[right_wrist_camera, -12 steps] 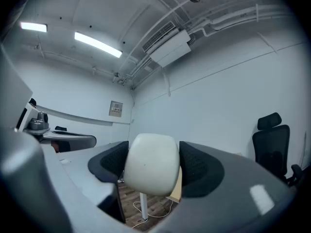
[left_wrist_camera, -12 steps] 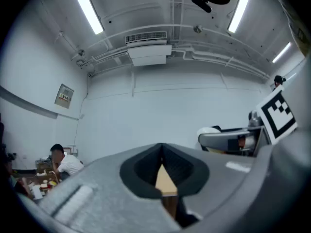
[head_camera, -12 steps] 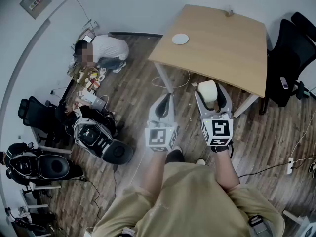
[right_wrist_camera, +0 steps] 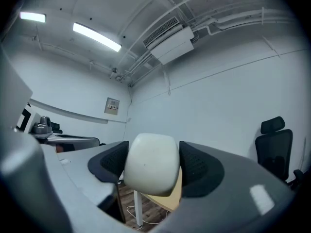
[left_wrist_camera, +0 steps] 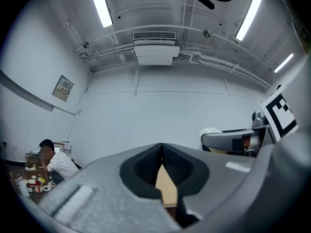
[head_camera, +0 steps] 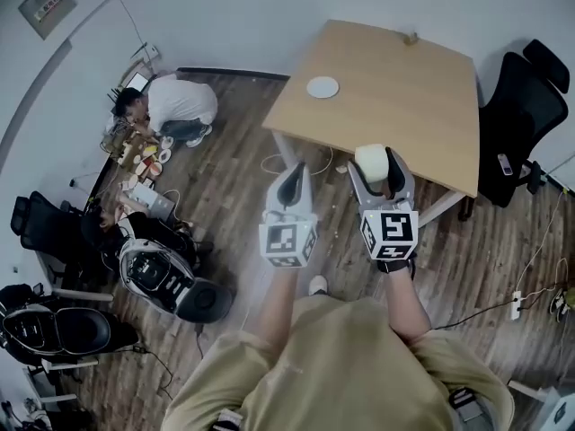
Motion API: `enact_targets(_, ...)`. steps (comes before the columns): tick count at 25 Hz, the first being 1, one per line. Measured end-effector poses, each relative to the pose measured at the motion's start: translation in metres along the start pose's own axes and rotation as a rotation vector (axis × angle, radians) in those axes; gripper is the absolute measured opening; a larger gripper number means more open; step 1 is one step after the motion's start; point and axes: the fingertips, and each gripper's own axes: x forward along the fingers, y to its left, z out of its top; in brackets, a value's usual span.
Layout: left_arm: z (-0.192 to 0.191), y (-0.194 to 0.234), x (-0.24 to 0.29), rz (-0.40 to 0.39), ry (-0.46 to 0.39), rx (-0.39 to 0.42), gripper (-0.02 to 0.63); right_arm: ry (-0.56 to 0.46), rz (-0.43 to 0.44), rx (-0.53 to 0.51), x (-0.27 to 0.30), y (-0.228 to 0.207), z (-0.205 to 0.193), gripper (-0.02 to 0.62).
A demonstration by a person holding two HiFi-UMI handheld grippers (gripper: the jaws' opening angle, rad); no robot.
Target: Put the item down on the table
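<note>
I hold white rounded item [right_wrist_camera: 150,165] clamped mid-body in right gripper [head_camera: 378,171]; looks light, smooth, slip-prone. Left gripper [head_camera: 292,176] closed, empty.

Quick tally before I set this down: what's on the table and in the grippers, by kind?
White rounded item, in the right gripper: 1
White round disc on the table: 1
Small object at the table's far edge: 1
Left gripper, shut and empty: 0
Total: 3

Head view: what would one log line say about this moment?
right gripper: shut on white item, in the air near table edge | left gripper: shut, empty | step: item not yet down
</note>
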Motion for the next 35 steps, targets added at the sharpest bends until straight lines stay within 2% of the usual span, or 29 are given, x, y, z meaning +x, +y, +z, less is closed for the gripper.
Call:
enact_targets(6, 0.0, 0.064, 0.034, -0.026, -0.005, -0.026, 0.002, 0.014, -0.04, -0.014, 0.071, 0.019, 0.002, 0.33)
enact_targets(10, -0.022, 0.102, 0.045, -0.017, 0.026, -0.02, 0.002, 0.038, -0.051, -0.004, 0.105, 0.033, -0.016, 0.33)
enact_targets(17, -0.062, 0.15, 0.073, 0.012, 0.087, -0.082, 0.002, 0.111, -0.035, -0.02, 0.155, 0.043, -0.05, 0.33)
enact_targets(25, -0.085, 0.166, 0.152, 0.043, 0.113, -0.074, 0.002, 0.13, 0.013, 0.028, 0.24, 0.003, -0.079, 0.33)
enact_targets(29, -0.077, 0.17, 0.207, 0.045, 0.113, -0.056, 0.002, 0.102, 0.022, 0.067, 0.298, -0.035, -0.07, 0.33)
enact_targets(35, -0.071, 0.176, 0.285, 0.095, 0.101, -0.06, 0.002, 0.079, 0.057, 0.102, 0.364, -0.091, -0.064, 0.33)
